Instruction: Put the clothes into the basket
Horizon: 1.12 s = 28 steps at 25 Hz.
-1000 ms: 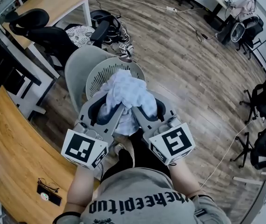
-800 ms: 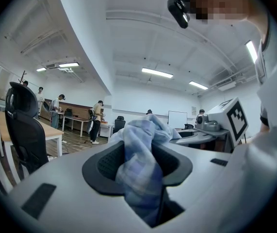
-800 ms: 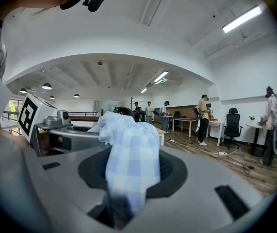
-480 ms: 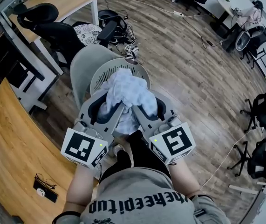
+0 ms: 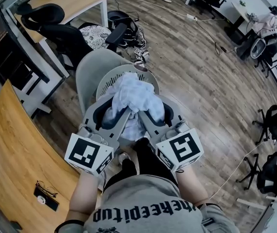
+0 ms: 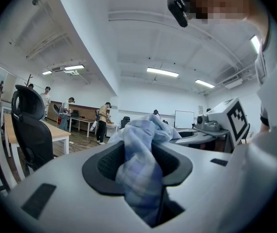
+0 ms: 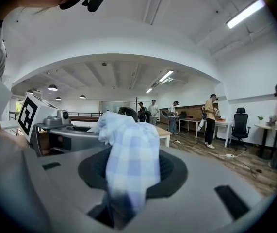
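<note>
Since the pale blue-and-white checked cloth garment (image 5: 131, 97) hangs bunched between both tools, it looks light, soft and floppy; not fragile, but likely to trail or snag. The left gripper (image 5: 110, 112) and right gripper (image 5: 154, 112) each have their fingers pinched on a fold of it. It sits up over the white slotted plastic basket (image 5: 108, 80), apparently not yet inside. Best hold: thick gathered folds near the middle, so loose ends don't drape over the rim.
</note>
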Each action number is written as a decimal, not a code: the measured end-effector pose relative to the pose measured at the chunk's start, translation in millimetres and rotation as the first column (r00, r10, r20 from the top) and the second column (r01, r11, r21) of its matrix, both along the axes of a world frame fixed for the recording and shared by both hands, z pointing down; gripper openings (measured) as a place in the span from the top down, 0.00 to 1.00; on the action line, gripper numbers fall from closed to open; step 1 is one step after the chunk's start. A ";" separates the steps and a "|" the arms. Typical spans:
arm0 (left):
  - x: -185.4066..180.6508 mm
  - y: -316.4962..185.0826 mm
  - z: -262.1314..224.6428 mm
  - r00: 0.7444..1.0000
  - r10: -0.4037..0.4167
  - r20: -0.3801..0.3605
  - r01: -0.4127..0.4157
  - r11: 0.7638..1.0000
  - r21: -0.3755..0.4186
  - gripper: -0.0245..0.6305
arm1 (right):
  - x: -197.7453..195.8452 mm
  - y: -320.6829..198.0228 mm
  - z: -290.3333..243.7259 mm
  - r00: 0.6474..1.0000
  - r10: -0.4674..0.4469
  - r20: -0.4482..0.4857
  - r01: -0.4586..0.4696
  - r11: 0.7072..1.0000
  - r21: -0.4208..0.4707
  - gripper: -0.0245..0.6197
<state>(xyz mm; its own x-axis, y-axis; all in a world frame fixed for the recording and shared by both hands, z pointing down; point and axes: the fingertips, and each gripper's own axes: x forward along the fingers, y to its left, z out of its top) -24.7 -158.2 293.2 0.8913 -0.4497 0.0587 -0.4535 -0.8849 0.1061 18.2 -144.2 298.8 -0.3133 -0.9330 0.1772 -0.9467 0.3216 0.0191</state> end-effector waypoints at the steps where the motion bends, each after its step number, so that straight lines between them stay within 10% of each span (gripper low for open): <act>1: 1.1 -3.3 0.3 1.000 -0.004 0.001 0.004 1.000 -0.001 0.73 | 1.1 -3.4 0.4 1.000 -0.004 0.001 0.004 1.000 -0.001 0.73; 28: 21.7 -100.5 31.4 0.979 -0.199 0.040 0.202 0.975 -0.092 0.73 | 23.7 -109.5 31.1 0.978 -0.204 0.033 0.206 0.974 -0.090 0.72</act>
<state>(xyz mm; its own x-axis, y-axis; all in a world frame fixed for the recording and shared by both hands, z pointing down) -3.0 -258.7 324.7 0.7809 -0.6098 0.1355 -0.6247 -0.7624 0.1687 41.9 -253.6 329.9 -0.5011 -0.8285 0.2500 -0.8604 0.5080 -0.0410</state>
